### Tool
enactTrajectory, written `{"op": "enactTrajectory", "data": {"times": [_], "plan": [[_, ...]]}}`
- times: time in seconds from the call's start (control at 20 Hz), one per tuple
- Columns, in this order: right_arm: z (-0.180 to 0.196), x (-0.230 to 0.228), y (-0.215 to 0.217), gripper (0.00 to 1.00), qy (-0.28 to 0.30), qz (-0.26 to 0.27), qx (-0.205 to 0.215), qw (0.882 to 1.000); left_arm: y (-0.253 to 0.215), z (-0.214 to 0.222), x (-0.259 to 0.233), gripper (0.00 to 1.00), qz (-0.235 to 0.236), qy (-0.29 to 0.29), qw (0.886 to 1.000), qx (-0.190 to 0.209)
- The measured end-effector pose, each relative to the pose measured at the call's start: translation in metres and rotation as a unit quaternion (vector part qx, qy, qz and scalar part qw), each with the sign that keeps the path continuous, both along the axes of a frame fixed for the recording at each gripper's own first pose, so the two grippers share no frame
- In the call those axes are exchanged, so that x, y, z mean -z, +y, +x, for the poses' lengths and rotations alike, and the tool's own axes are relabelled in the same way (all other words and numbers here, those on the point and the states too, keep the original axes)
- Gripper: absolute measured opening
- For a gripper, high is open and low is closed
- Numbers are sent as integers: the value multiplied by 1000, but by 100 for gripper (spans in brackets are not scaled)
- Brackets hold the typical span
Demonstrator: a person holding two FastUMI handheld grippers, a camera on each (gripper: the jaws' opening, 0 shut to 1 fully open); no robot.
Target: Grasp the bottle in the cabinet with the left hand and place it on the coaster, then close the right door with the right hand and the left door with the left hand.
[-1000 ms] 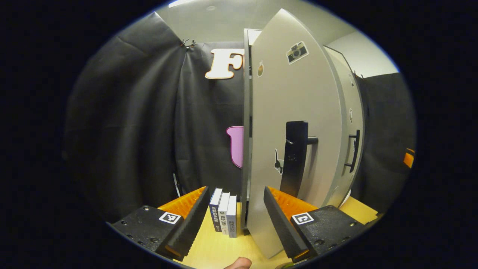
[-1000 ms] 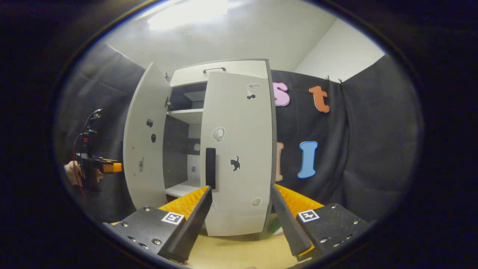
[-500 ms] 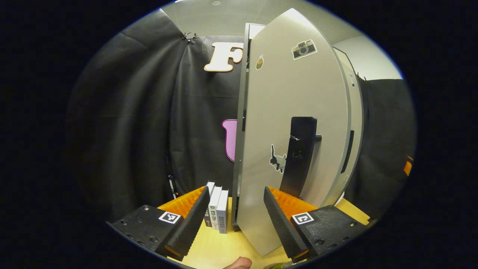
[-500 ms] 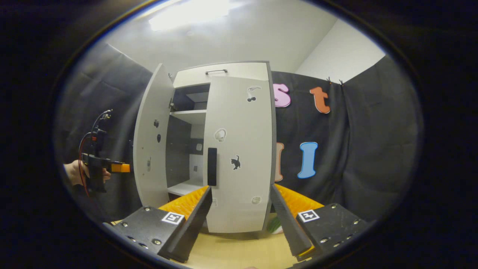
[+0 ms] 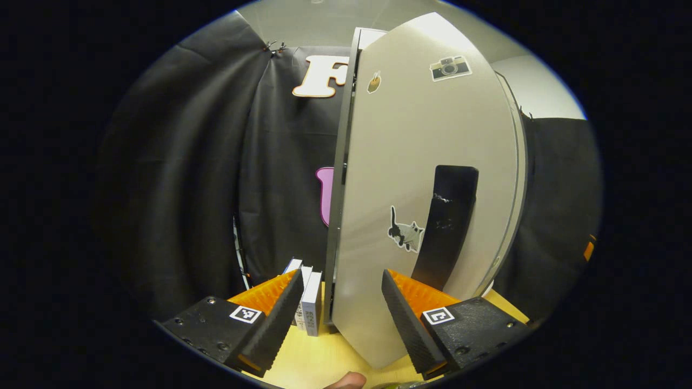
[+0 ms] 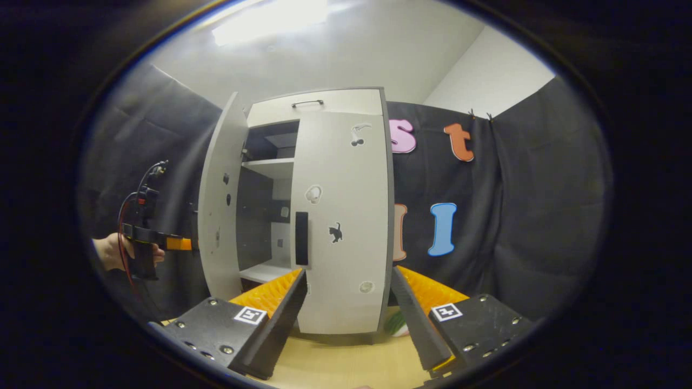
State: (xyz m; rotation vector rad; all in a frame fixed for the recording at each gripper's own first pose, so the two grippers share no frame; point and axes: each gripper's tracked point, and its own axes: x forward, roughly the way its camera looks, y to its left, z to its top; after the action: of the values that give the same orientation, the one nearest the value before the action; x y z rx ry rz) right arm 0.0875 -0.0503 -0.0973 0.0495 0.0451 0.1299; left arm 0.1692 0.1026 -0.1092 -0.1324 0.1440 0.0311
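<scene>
The grey cabinet [image 6: 319, 102] stands on the wooden table. Its right door [image 6: 340, 216], with a black handle [image 6: 301, 237], lies flat against the front. Its left door [image 6: 219, 216] stands partly open, and bare shelves show in the gap. In the left gripper view the left door [image 5: 421, 162] with its black handle [image 5: 446, 227] looms close ahead. My left gripper [image 5: 341, 281] is open with nothing between its fingers. From the right gripper view, the left gripper [image 6: 181, 244] has its tip at the left door's outer face. My right gripper [image 6: 348, 275] is open, back from the right door.
Three books [image 5: 309, 300] stand upright on the table [image 5: 319, 362], just left of the cabinet. A hand [image 6: 111, 251] holds the left gripper. A small green and white thing [image 6: 397, 323] lies at the cabinet's right foot, half hidden behind my right finger.
The left door has swung further toward the cabinet, and the left gripper has moved in with it. The right door and right gripper have hardly moved.
</scene>
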Motion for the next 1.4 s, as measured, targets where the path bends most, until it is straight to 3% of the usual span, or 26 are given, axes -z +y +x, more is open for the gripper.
{"op": "enactTrajectory", "data": {"times": [0.25, 0.3, 0.35, 0.4, 1.05, 1.4], "plan": [[-4, 2, -10, 92, 5, -8, 17, 1000, -24, 12, 7, 93, -7, 9, 1000, 21], [-6, 3, -13, 95, 8, -11, 26, 1000, -29, 13, 10, 93, -12, 14, 999, 26], [-9, 2, -14, 92, 9, -12, 30, 999, -32, 15, 13, 93, -16, 18, 999, 26], [-11, 1, -12, 95, 8, -12, 28, 999, -33, 15, 13, 93, -15, 21, 999, 24], [-51, -1, -10, 95, 19, -11, 30, 999, -40, 5, 2, 93, 0, 5, 1000, 29], [-70, -14, -7, 92, 9, 6, 30, 999, -36, -4, -6, 95, 26, -10, 999, 24]]}}
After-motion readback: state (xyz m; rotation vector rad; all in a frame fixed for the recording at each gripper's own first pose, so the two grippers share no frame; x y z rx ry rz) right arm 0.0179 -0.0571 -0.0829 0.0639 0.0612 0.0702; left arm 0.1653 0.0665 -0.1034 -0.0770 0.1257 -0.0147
